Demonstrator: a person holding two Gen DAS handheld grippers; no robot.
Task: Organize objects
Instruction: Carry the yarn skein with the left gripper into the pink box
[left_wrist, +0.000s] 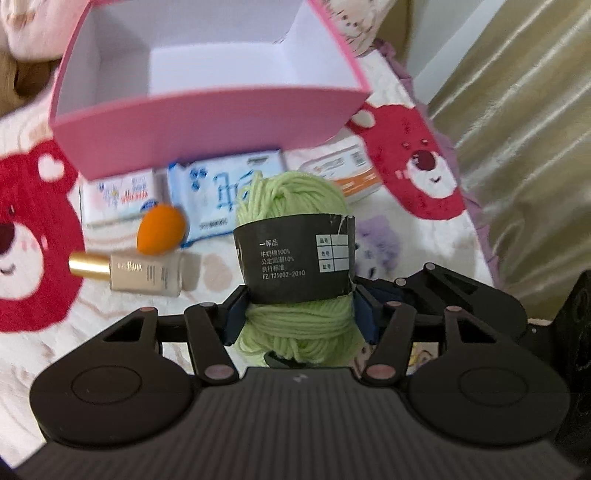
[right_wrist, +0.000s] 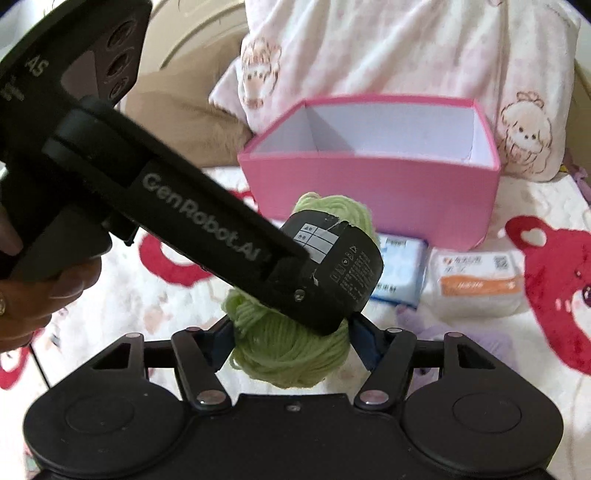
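Step in hand: transfer of the green yarn skein (left_wrist: 295, 258) toward the open pink box (left_wrist: 207, 122), which stands empty on the bear-print bed cover (left_wrist: 424, 173). The skein is clear of the bed, just short of the box. Left gripper (left_wrist: 299, 317): jaws part-closed, pads pressing the skein's lower half. Right gripper (right_wrist: 291, 343): jaws likewise part-closed on the same skein, wider set. Skein's long axis runs along the left gripper's fingers, upper end toward the box; black label band (left_wrist: 295, 258) wraps its middle. Next move, by judgement: carry over the rim, one gripper releasing first. Orange sponge (left_wrist: 161, 229), bottle (left_wrist: 129, 275) and packets remain unsorted.
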